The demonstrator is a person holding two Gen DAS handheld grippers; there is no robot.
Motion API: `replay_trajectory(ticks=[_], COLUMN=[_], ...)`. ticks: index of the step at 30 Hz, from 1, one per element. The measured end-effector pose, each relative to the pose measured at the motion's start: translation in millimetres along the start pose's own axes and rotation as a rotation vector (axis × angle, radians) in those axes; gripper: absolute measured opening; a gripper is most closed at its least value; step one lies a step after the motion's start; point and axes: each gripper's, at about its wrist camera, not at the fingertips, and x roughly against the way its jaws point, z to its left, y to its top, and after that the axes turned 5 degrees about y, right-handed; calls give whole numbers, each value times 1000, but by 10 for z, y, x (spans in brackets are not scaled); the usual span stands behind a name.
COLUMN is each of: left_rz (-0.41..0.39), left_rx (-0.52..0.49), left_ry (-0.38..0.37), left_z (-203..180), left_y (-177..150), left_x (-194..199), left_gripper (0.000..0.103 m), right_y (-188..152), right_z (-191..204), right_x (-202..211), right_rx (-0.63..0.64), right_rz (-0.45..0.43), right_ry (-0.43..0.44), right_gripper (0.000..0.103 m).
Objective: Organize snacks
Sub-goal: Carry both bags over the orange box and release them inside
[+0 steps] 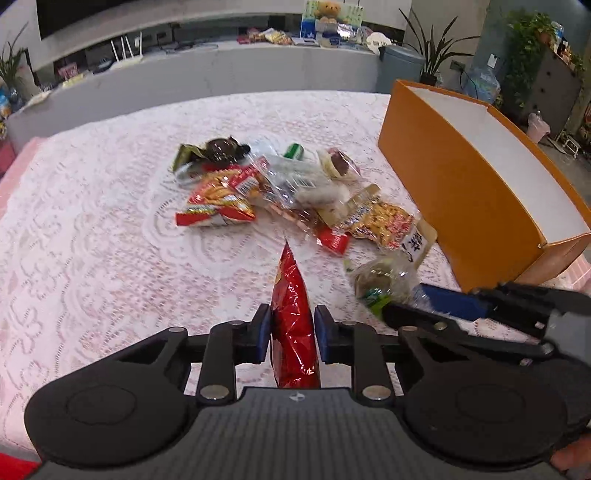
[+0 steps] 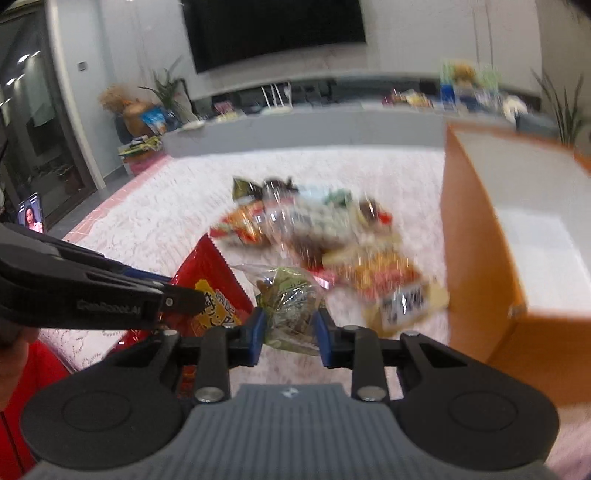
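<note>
My left gripper (image 1: 292, 332) is shut on a red foil snack bag (image 1: 293, 321), held edge-on above the lace cloth. The same red bag (image 2: 212, 291) shows in the right wrist view beside the left gripper's fingers (image 2: 177, 299). My right gripper (image 2: 290, 332) is shut on a clear packet of green and brown snacks (image 2: 290, 306), also seen as the clear packet (image 1: 384, 280) with the right gripper's fingers (image 1: 450, 302) on it. A pile of mixed snack packets (image 1: 280, 188) lies mid-table. An orange box (image 1: 454, 192) with a white inside stands open at the right.
A pink lace tablecloth (image 1: 92, 221) covers the table. Behind it runs a grey counter (image 1: 221, 74) with clutter, potted plants (image 1: 432, 48) and a dark screen (image 2: 273, 29). A sleeve in red (image 2: 22, 398) shows at the lower left of the right wrist view.
</note>
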Motion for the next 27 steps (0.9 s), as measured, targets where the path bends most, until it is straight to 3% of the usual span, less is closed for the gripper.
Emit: replay_trajectory(ticks=[3, 7, 9, 11, 16, 21, 27], left_rz=[48, 54, 53, 44, -36, -132, -251], left_rx=[-5, -35, -29, -16, -28, 5, -10], left_ry=[24, 56, 69, 59, 65, -3, -111], left_z=[-39, -68, -52, -28, -86, -178, -498], left_y=[6, 2, 13, 47, 213, 522, 971], left_x=[-69, -84, -75, -32, 280, 647, 930], left_gripper=[34, 36, 28, 27, 27, 27, 27], right_y=[-59, -110, -118, -99, 54, 335, 743], right_z=[-43, -105, -123, -130, -105, -145, -488], right_x=[-31, -55, -51, -18, 193, 573, 1118], right_rx=[-21, -54, -59, -59, -52, -34, -48], right_rz=[6, 10, 10, 5, -29, -132, -233], right_ry=[-15, -17, -14, -6, 13, 52, -17], right_gripper=[27, 27, 27, 27, 27, 27, 27])
